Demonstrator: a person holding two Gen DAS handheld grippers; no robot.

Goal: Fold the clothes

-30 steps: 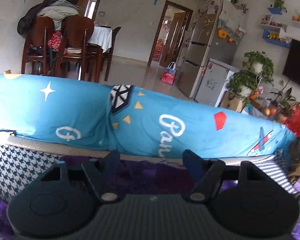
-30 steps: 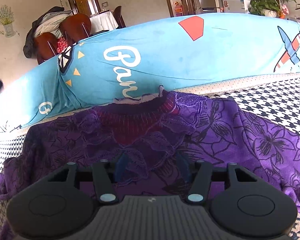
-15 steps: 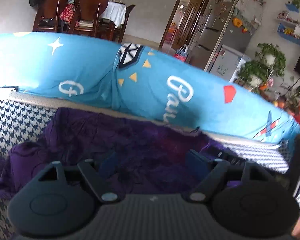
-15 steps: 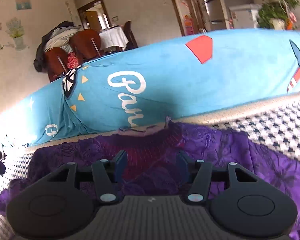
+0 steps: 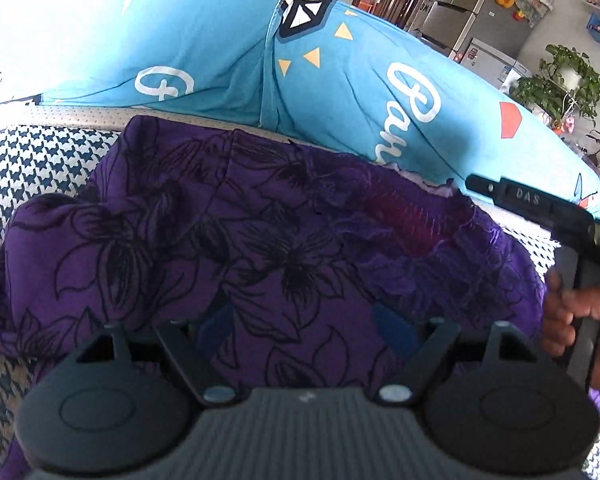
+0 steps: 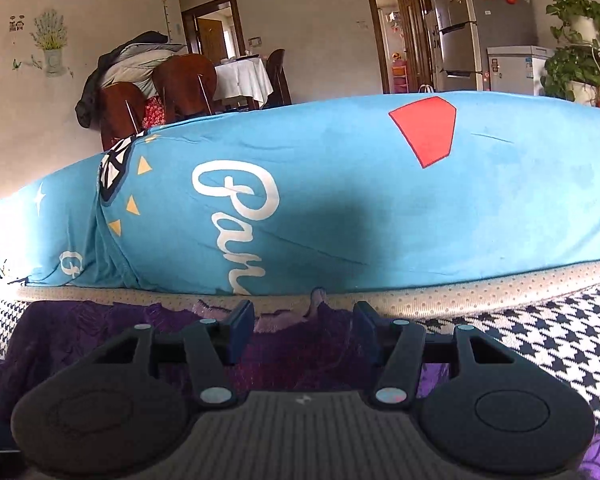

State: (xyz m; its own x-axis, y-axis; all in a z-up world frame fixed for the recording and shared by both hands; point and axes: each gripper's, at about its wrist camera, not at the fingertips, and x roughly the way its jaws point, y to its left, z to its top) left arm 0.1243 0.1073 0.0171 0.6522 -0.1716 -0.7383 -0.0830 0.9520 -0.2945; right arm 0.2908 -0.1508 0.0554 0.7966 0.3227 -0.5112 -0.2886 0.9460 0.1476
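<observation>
Your purple floral blouse (image 5: pixel 260 240) lies spread on the houndstooth sofa cover (image 5: pixel 40 152), its collar up against the blue printed cushion (image 5: pixel 340 92). Your left gripper (image 5: pixel 306 326) hangs over the blouse's middle with its jaws spread wide and nothing pinched between them. Your right gripper (image 6: pixel 304 330) sits low by the collar edge, jaws parted, the fabric beneath them rather than clamped, with your hand (image 5: pixel 576 320) on its handle.

A long sky-blue printed fabric bolster (image 6: pixel 340 200) spans mid-frame; brown wooden chairs (image 6: pixel 180 84) upper left, silver fridge (image 6: pixel 460 32) upper right.
</observation>
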